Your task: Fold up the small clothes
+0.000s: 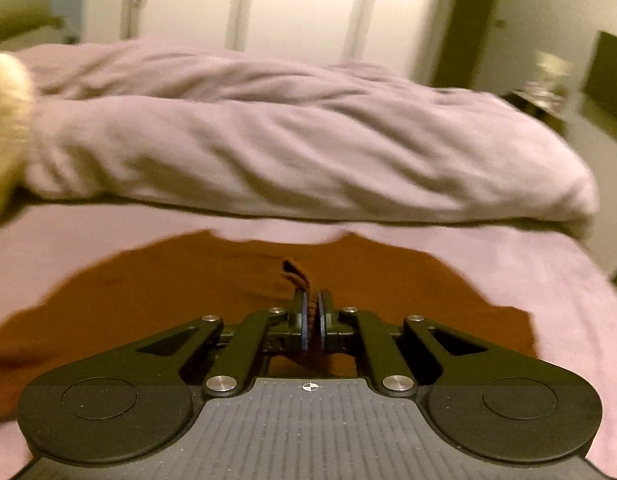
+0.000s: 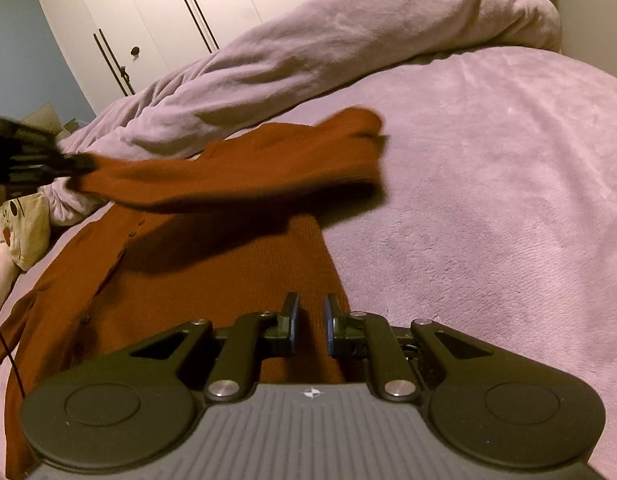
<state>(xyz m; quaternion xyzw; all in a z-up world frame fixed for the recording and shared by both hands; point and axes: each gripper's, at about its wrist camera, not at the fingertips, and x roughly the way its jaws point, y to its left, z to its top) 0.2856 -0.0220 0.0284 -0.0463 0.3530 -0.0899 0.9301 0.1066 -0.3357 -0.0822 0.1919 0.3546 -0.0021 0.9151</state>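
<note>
A rust-brown knit cardigan point(image 2: 212, 280) with buttons lies on the pink bed cover point(image 2: 488, 200). My left gripper point(image 1: 312, 300) is shut on the cuff of its sleeve point(image 2: 228, 180). In the right wrist view it shows at the left edge point(image 2: 48, 164), holding the sleeve stretched in the air across the garment's body. The cardigan fills the lower middle of the left wrist view point(image 1: 168, 292). My right gripper point(image 2: 310, 312) is slightly open and empty, low over the cardigan's body near its right edge.
A rumpled pink duvet point(image 1: 288, 140) lies bunched along the far side of the bed. A cream plush toy point(image 2: 24, 232) sits at the left. White wardrobe doors point(image 2: 168, 12) stand behind. A dark side table point(image 1: 544, 104) is at the far right.
</note>
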